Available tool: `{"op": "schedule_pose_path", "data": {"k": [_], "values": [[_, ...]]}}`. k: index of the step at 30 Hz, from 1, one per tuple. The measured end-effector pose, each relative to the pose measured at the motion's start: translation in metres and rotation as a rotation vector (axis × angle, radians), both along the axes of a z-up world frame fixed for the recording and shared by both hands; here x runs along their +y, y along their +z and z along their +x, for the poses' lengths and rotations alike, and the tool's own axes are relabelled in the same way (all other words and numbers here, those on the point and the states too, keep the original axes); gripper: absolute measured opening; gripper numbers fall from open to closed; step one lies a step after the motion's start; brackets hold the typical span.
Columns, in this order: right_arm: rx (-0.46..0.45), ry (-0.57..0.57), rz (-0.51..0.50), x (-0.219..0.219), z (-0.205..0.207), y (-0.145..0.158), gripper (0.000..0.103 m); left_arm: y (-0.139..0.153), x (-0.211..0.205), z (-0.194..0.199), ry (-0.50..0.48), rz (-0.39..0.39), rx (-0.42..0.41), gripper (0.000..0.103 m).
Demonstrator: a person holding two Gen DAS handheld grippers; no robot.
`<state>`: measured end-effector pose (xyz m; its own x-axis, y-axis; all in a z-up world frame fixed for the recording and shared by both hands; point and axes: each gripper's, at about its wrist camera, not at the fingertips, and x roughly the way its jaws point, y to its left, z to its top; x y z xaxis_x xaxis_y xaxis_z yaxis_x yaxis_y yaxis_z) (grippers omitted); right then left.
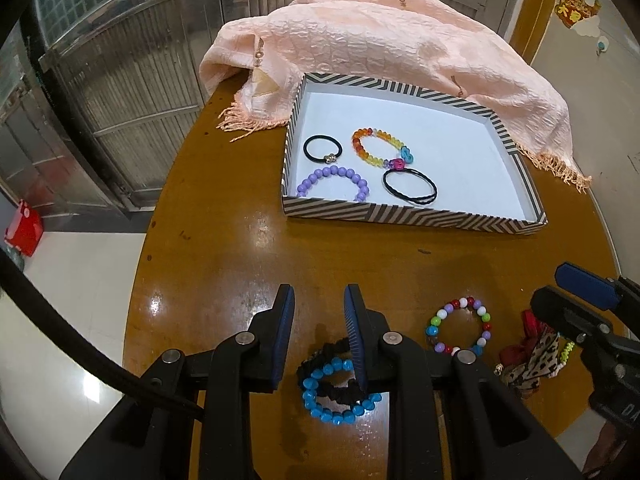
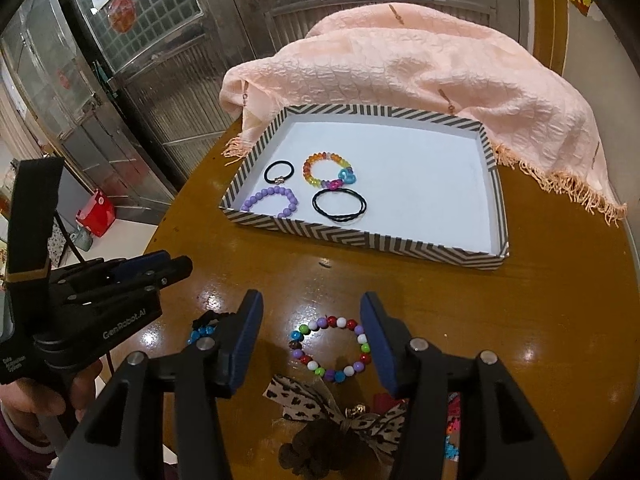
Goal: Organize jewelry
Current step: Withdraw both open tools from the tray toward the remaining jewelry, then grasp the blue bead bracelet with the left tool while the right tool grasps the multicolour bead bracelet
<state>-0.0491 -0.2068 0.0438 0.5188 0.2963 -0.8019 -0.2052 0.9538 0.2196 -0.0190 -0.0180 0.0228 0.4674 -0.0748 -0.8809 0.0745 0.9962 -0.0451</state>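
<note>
multicolour bracelet (image 2: 330, 349) flat, right tool (image 2: 312, 344) astride

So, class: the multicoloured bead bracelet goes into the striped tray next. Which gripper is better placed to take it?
Right. The right gripper is open with the multicoloured bracelet between its fingers; the left gripper is over the blue bracelet.

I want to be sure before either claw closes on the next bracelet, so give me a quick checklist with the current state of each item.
1. Left claw open, empty: ok.
2. Right claw open, empty: ok.
3. Multicolor bead bracelet lies flat between the right claw's fingers: ok.
4. Blue bead bracelet free of the black scrunchie: not ok, they overlap.
5. Striped tray has bare floor on its right side: ok.
6. Bracelet clear of the leopard bow: cannot tell.
</note>
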Motion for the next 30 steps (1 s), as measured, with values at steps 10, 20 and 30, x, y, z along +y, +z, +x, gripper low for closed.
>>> {"op": "schedule_pose_path", "data": {"k": [10, 20, 30], "values": [[0.036, -0.016, -0.014, -0.015, -0.012, -0.010, 0.053, -0.010, 0.034, -0.008, 0.039, -0.044, 0.062, 0.028], [0.041, -0.043, -0.011, -0.028, -0.019, -0.012, 0.053, -0.027, 0.040, -0.030, -0.010, -0.052, 0.110, 0.028], [0.083, -0.030, -0.057, -0.023, -0.014, -0.039, 0.053, -0.042, 0.047, -0.049, -0.064, -0.147, 0.145, 0.028]]}}
